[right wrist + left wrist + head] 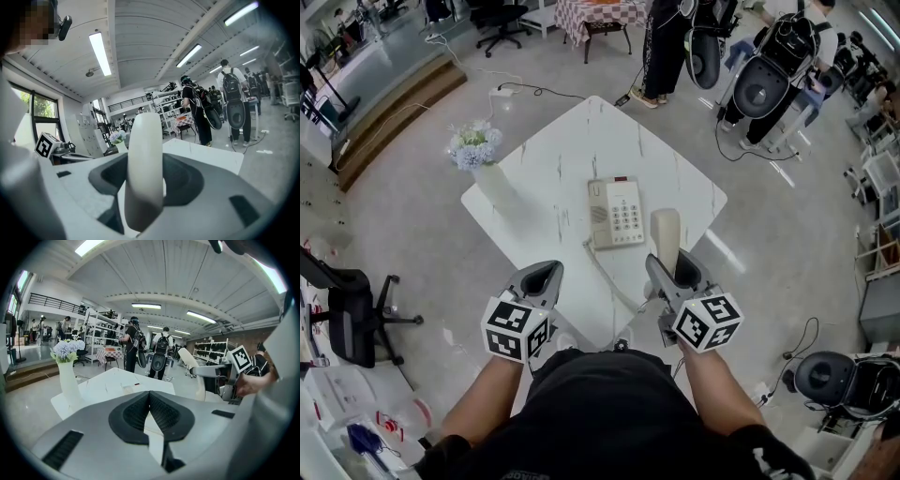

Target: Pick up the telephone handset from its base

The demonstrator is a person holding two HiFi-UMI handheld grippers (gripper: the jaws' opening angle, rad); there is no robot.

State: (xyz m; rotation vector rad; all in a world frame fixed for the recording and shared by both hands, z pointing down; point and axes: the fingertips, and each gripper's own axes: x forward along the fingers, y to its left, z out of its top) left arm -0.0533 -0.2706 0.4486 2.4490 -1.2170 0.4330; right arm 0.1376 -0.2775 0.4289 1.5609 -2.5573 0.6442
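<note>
The right tongs (671,270) are clenched on the cream plastic telephone handset (665,232), which stands nearly upright between the 2 jaws. In the right gripper view the handset (145,164) fills the gap between the dark pads. It is off its cradle, held just to the right of the cream push-button telephone base (616,213) and apart from it, over the counter's near-right edge. A cream coiled cord (609,277) runs from the base's near-left corner across the top toward the right tongs.

The left tongs (541,277) hang over the near-left edge, grasping nothing. In the left gripper view their 2 black ribbed pads (136,413) meet at the tips with no object between them.

The white marble-pattern square counter (553,178) sits corner-on to the person. The base lies near its middle, a little toward the right corner, with bare top on every side. A white vase of pale blue flowers (478,155) stands close to the left corner, well apart from the base and from both tongs.

Grey floor (412,234) lies open round all 4 edges. A black office chair (347,319) stands off to the left, and people in dark clothes (666,47) stand beyond the far corner.
</note>
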